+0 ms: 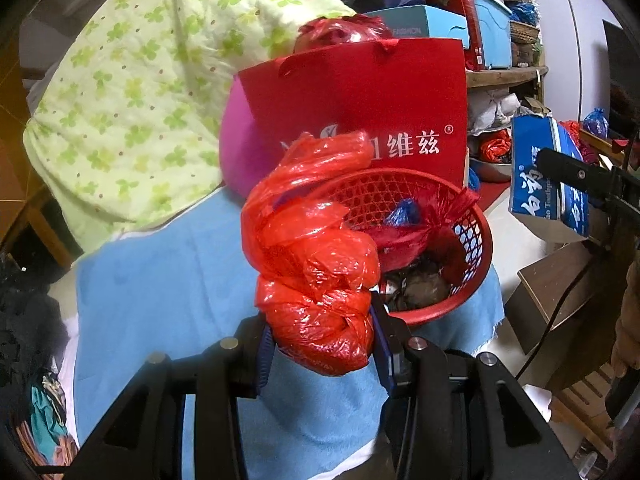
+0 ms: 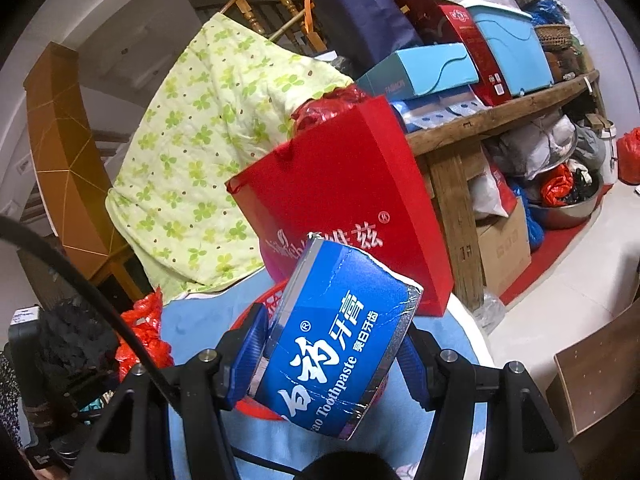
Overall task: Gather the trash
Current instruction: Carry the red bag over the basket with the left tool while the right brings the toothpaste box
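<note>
The left gripper (image 1: pixel 322 354) pinches a crumpled red plastic bag (image 1: pixel 316 280) beside the round red plastic basket (image 1: pixel 476 240). The right gripper (image 2: pixel 334 354) pinches a torn blue cardboard toothpaste box (image 2: pixel 332 344).

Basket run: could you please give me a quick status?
Left claw shut on red bag. Right claw shut on toothpaste box. Basket ahead, part full. Path clear.

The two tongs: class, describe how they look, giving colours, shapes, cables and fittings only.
Both the left tongs and the right tongs have black angular frames with cut-out openings, round silver bolts at the joints and ribbed blue pads on the fingers. A black cable curves past the right one.
</note>
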Demonstrator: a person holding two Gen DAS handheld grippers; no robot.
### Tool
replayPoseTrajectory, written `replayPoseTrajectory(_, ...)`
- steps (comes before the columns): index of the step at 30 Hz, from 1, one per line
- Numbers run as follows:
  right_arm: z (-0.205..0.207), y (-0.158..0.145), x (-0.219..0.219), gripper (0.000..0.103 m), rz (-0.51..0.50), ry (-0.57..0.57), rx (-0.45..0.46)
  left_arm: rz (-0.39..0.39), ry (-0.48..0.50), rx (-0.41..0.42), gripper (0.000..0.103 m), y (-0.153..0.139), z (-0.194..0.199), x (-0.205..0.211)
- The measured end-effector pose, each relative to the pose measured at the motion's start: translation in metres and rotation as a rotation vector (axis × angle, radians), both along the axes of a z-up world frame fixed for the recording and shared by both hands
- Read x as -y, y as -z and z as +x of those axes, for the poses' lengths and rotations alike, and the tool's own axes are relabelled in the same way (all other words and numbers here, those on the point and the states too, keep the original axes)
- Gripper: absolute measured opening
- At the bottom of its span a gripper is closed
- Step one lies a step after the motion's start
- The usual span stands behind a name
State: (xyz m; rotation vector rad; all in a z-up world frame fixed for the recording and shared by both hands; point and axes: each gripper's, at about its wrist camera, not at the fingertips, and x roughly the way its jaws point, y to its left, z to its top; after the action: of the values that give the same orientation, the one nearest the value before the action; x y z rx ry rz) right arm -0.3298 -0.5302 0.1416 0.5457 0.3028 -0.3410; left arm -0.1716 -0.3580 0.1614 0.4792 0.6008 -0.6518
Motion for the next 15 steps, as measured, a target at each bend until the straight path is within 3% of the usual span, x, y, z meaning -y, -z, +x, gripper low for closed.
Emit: replayPoseTrajectory(15,0.031,-0.011,0.012,0.065,0.01,-0.042,0.025,-0.003,0.017,0.002,0.045,0.0,0.01,0.018)
